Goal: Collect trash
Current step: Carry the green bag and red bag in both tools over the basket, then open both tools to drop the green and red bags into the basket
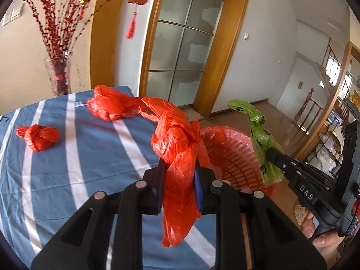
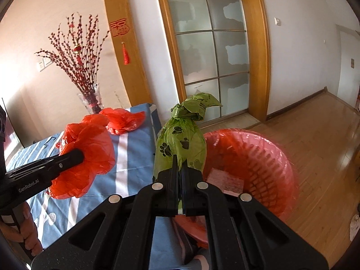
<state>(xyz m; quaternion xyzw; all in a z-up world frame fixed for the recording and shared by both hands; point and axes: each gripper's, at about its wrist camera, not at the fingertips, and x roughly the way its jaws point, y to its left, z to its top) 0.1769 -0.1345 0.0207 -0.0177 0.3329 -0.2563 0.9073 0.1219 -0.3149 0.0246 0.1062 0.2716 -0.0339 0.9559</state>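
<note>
My left gripper [image 1: 178, 168] is shut on a knotted red plastic bag [image 1: 177, 139] and holds it above the table edge; it also shows in the right wrist view [image 2: 87, 150]. My right gripper [image 2: 179, 168] is shut on a knotted green bag with black paw prints [image 2: 182, 141], held up beside the red bin; this bag also shows in the left wrist view [image 1: 261, 135]. The red slotted bin [image 2: 258, 157] with a red liner stands on the floor by the table [image 1: 229, 153]. Two more knotted red bags [image 1: 112, 105] [image 1: 38, 136] lie on the table.
The table has a blue cloth with white stripes [image 1: 90, 157]. A glass vase of red branches [image 1: 58, 76] stands at its far edge. A frosted glass door [image 2: 209, 51] is behind. Wooden floor [image 2: 315, 135] lies to the right.
</note>
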